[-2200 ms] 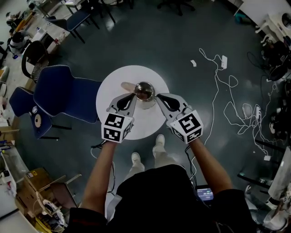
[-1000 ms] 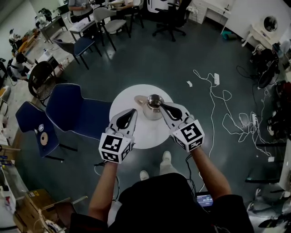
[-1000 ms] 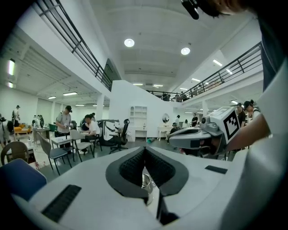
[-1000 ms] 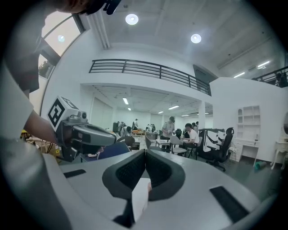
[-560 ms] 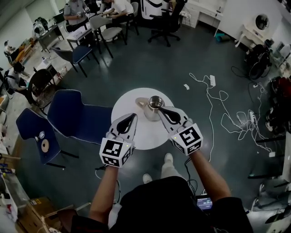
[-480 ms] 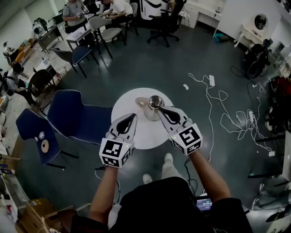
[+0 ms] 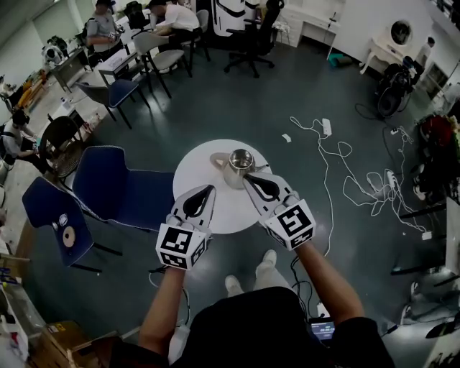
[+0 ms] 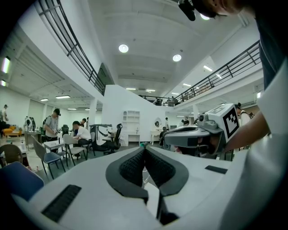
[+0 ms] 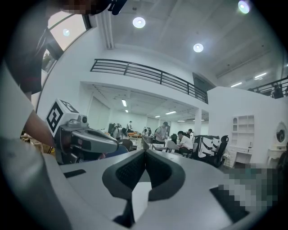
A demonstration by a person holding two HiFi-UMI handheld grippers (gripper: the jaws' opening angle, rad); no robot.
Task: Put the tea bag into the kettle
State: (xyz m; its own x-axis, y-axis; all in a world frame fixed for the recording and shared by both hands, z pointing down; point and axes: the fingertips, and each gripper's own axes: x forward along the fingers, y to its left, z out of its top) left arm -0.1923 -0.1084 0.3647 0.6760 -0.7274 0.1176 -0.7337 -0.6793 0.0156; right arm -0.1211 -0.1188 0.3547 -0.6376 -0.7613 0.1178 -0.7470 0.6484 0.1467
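Steel kettle [image 7: 239, 167]: upright on round white table [image 7: 192, 162]
Left gripper [image 7: 203, 191]: jaws pressed together, empty, above table
Right gripper [image 7: 251, 180]: jaws together, empty, just beside kettle

A big open-plan lab or workshop hall, shared by many people. The floor [image 7: 215, 93] is dark grey and bare. Loose white cables [image 7: 345, 172] and a power strip [image 7: 323, 127] lie across it at 2 o'clock. Blue chairs [image 7: 118, 188] stand at 9 o'clock beside a small round white desk [image 7: 188, 162]. At 11 o'clock people sit working at desks [image 7: 169, 16], with a black office chair [image 7: 248, 32] at 12. Cardboard boxes [image 7: 57, 345] sit at 7 o'clock. The gripper views show a high white ceiling with round lights [image 8: 123, 48], a railed upper gallery [image 9: 144, 72] and a white shelf unit [image 8: 131, 121].
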